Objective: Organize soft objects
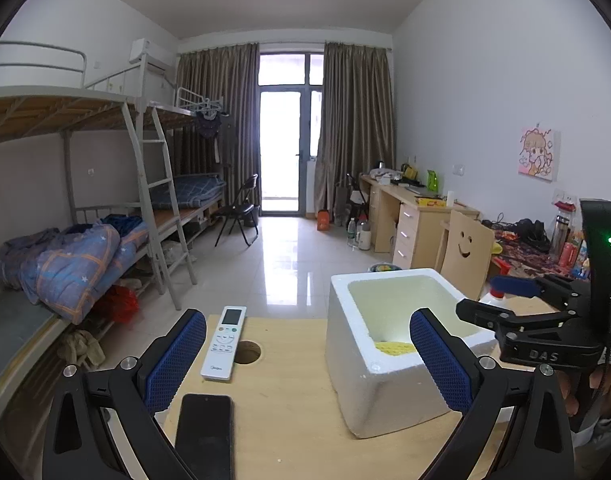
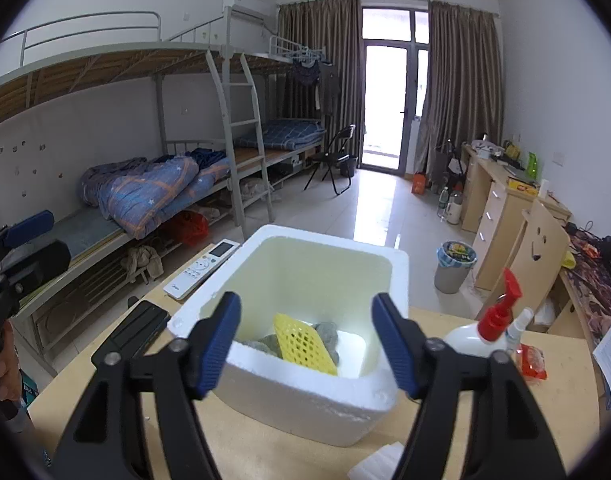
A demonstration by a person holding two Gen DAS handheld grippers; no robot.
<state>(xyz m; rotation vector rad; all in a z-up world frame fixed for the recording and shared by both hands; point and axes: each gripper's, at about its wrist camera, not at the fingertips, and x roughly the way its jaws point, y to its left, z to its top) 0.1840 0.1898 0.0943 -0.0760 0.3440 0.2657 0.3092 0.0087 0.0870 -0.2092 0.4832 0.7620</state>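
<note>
A white foam box (image 2: 305, 396) stands on the wooden table (image 2: 485, 420). Inside it lie a yellow mesh sponge (image 2: 301, 342) and a grey cloth (image 2: 327, 330) beneath it. My right gripper (image 2: 307, 344) is open and empty, its jaws just above the box's near rim. My left gripper (image 1: 307, 360) is open and empty, to the left of the box (image 1: 361, 384), above the table. The yellow sponge's edge (image 1: 393, 347) shows in the left wrist view. The right gripper (image 1: 505, 300) also appears there beyond the box.
A white remote (image 1: 224, 343) and a black phone (image 1: 204, 436) lie left of the box, near a round hole (image 1: 247, 352) in the table. A red-capped pump bottle (image 2: 487, 328), a small spray bottle (image 2: 519, 324) and a red packet (image 2: 531, 360) stand right of the box.
</note>
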